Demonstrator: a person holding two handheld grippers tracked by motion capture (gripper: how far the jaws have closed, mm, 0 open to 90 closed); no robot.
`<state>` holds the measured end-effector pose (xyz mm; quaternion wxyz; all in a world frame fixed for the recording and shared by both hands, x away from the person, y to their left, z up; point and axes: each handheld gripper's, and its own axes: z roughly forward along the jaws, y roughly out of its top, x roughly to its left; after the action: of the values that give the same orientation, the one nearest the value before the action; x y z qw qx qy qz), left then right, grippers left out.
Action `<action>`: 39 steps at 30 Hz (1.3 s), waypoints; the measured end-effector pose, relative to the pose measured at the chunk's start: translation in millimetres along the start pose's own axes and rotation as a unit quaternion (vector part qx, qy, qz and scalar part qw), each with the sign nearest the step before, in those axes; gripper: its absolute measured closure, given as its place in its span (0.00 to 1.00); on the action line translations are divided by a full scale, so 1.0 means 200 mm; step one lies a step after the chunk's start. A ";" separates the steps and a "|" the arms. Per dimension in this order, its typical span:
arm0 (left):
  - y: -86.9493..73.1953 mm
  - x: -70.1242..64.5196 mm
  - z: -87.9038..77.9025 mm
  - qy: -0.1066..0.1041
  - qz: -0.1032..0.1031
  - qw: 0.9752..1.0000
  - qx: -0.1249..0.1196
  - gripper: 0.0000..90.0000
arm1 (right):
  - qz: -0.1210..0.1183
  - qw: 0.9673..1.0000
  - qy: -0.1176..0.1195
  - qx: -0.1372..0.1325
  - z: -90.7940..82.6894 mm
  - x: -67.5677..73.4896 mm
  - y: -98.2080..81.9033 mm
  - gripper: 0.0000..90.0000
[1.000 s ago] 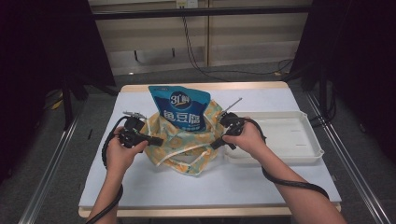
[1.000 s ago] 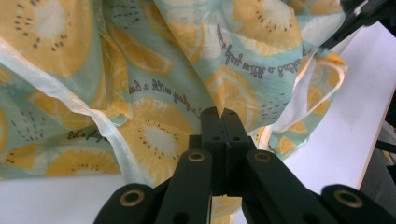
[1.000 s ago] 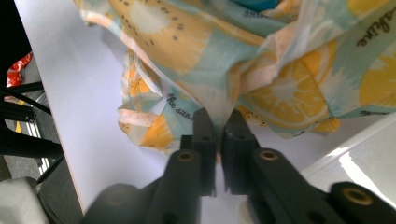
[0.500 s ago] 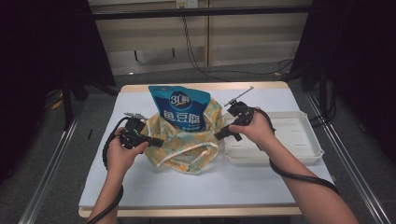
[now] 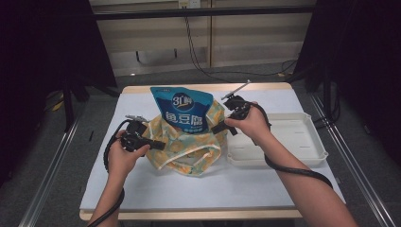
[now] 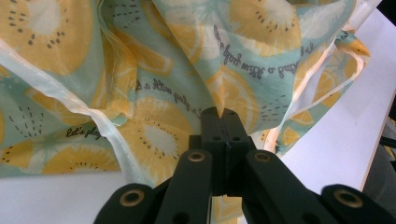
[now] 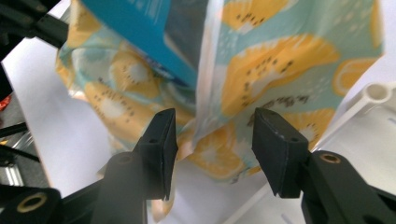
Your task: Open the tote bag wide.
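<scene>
The fruit-print cloth bag [image 5: 187, 144] sits in the middle of the white table [image 5: 156, 189], with a blue snack pouch [image 5: 182, 108] standing in its mouth and leaning toward the far edge; a white tray [image 5: 302, 142] lies just to its right. The left gripper [image 5: 158, 145] has its jaws together, clamped on a fold of the bag's left side, as the left gripper view shows with the cloth [image 6: 154, 135] bunched at the tips. The right gripper [image 5: 222, 126] has just been opening: its jaws stand apart, and in the right gripper view the bag's right edge [image 7: 208, 116] hangs between them without the pads pressing on it. The bag looks thin, limp and light, so it will sag and fold wherever it is not held; the hemmed rim or the loop handles near the front would give the firmest hold, since flat cloth may slip out of the pads. The pouch seems a glossy, fairly stiff film, probably light, though its fill cannot be judged here; it would be best pinched at its flat top seal.
</scene>
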<state>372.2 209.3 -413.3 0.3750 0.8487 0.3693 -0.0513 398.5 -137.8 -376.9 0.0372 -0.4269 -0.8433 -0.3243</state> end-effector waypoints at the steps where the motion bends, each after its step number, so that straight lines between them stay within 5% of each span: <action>1: 0.00 0.00 0.00 0.000 0.001 1.000 -0.001 1.00 | -0.001 1.000 -0.003 0.002 0.00 0.00 0.01 0.55; 11: 0.00 0.00 0.00 -0.001 0.000 1.000 -0.003 1.00 | 0.006 1.000 -0.006 0.003 0.05 -0.02 0.02 0.58; 22: -0.01 0.02 -0.01 -0.003 0.000 1.000 0.000 1.00 | 0.011 1.000 -0.024 0.006 0.07 -0.04 0.04 0.96; 39: -0.06 0.08 0.00 0.009 -0.012 1.000 0.016 1.00 | 0.059 0.997 -0.040 0.001 0.03 -0.25 0.02 1.00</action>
<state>375.1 223.6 -426.4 0.3573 0.8505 0.3821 -0.0541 433.3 -166.8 -397.2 0.0228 -0.4887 -0.8176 -0.3036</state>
